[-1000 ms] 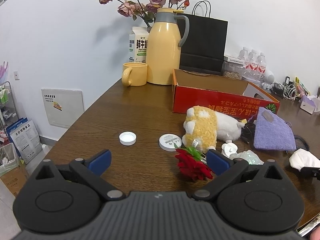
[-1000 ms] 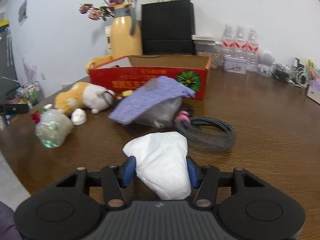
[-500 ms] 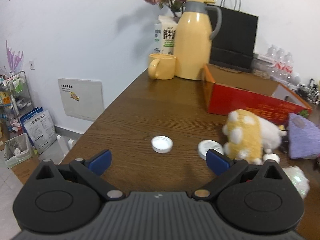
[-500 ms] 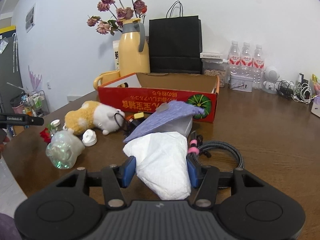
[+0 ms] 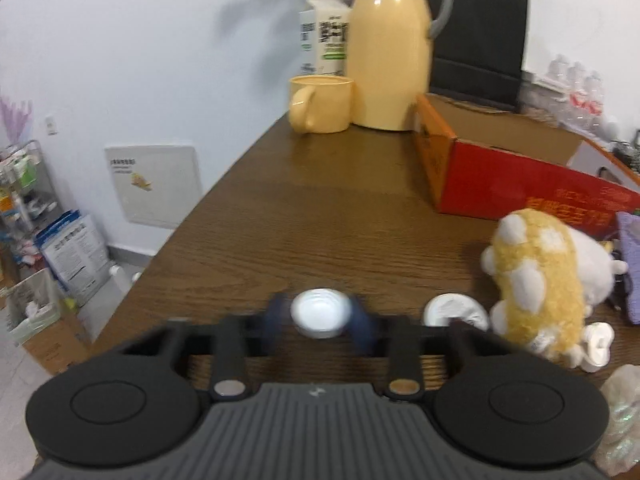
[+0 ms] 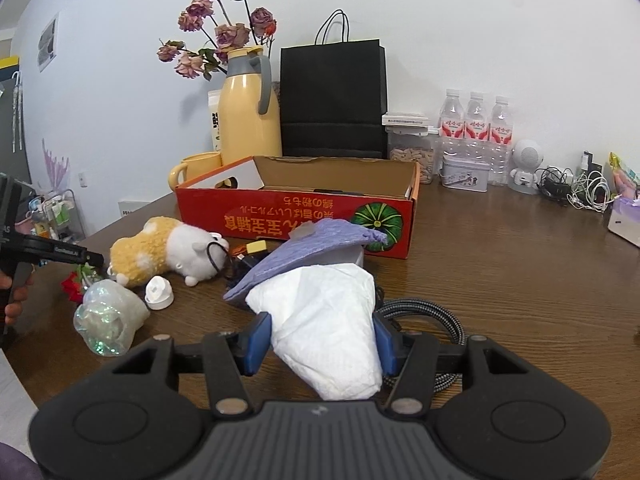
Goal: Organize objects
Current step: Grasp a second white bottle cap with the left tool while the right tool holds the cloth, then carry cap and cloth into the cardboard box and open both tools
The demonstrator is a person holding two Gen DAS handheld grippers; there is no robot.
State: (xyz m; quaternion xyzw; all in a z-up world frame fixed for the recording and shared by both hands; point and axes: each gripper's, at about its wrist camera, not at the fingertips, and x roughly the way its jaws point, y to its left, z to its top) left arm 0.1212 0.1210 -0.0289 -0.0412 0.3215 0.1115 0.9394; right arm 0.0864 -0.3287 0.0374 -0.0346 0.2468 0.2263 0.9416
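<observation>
My left gripper (image 5: 320, 322) has closed around a small white cap (image 5: 320, 312) on the wooden table (image 5: 320, 216); its blue pads touch both sides of the cap. My right gripper (image 6: 322, 338) is shut on a crumpled white tissue (image 6: 324, 320) and holds it above the table. An open red cardboard box (image 6: 298, 216) stands behind, and it also shows in the left wrist view (image 5: 520, 184). A yellow-and-white plush toy (image 5: 544, 280) lies to the right of the cap, and it also shows in the right wrist view (image 6: 168, 250).
A white round lid (image 5: 456, 314), a purple cloth (image 6: 308, 248), an iridescent wrapper (image 6: 106, 320), a red rose (image 6: 74, 286), a white spout cap (image 6: 159, 292) and a braided cable (image 6: 436, 320) lie about. Yellow jug (image 5: 390, 52), mug (image 5: 320, 104) and black bag (image 6: 334, 98) stand behind.
My left gripper swung left, came down over the white cap and closed from wide open onto it. My right gripper rose and steadied with the tissue still held.
</observation>
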